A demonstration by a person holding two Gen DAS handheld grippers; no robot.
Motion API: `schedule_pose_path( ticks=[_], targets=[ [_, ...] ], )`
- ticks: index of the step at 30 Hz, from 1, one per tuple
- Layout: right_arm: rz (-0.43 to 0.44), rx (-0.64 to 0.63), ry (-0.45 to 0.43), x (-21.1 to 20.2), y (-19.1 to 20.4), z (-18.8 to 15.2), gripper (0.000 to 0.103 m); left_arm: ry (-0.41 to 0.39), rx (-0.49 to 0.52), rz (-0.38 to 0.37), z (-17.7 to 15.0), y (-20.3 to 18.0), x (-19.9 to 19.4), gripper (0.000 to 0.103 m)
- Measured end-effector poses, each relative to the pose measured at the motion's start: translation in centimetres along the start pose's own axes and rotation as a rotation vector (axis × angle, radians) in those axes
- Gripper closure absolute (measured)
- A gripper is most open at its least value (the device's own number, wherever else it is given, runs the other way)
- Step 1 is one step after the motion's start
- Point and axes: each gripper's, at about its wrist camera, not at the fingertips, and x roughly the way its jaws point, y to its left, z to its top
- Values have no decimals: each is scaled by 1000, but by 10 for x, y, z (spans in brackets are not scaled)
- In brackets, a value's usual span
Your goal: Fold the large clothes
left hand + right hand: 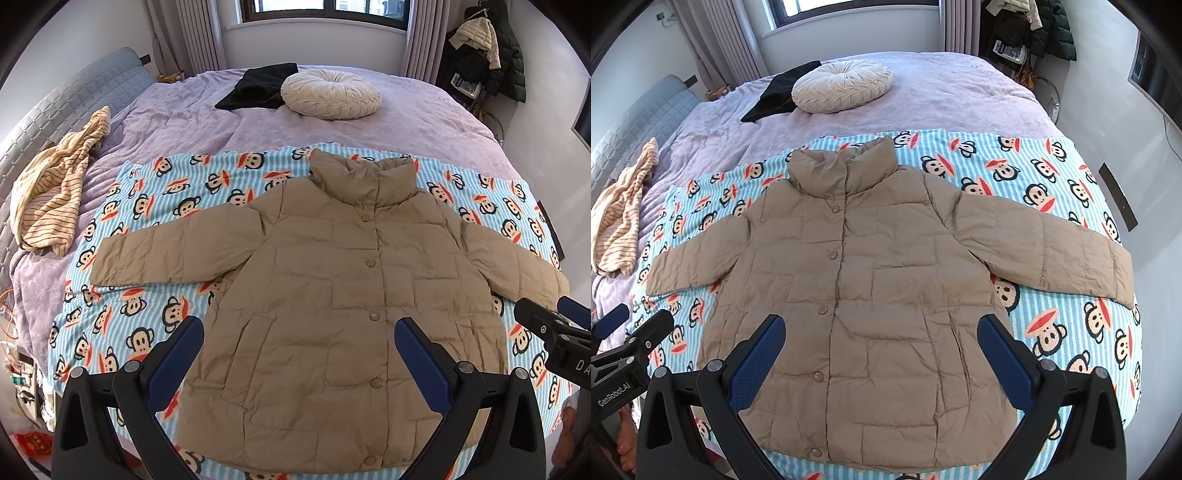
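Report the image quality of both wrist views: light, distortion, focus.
Left wrist view: daylight from the window, soft shadows, strong fisheye bending the bed edges, dark vignette corners; tan jacket sharp. Right wrist view: same even light and barrel distortion, monkey-print blanket crisp, no glare; the right gripper fingers loom large but stay in focus.

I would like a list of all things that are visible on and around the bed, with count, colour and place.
jacket: 1, tan, spread flat on the blanket, snaps closed
blanket: 1, blue striped with monkey faces, near end of the bed
bed cover: 1, lilac, over the bed
cushion: 1, cream, round, far end
black garment: 1, beside the cushion
striped garment: 1, yellow, crumpled, left edge
hanging coats: several, dark and cream, far right corner
left gripper: jaws open, above the jacket hem
right gripper: jaws open, above the jacket hem
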Motion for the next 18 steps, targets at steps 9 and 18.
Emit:
schedule_pose_path(
  ticks=[9, 18],
  targets=[
    [-1, -1, 0, 1, 3, -1, 0, 1, 0, -1, -1, 4, -2, 0],
    [-1, -1, 1, 0, 3, 0, 0, 4, 0, 0, 0, 3, -2, 0]
  ],
)
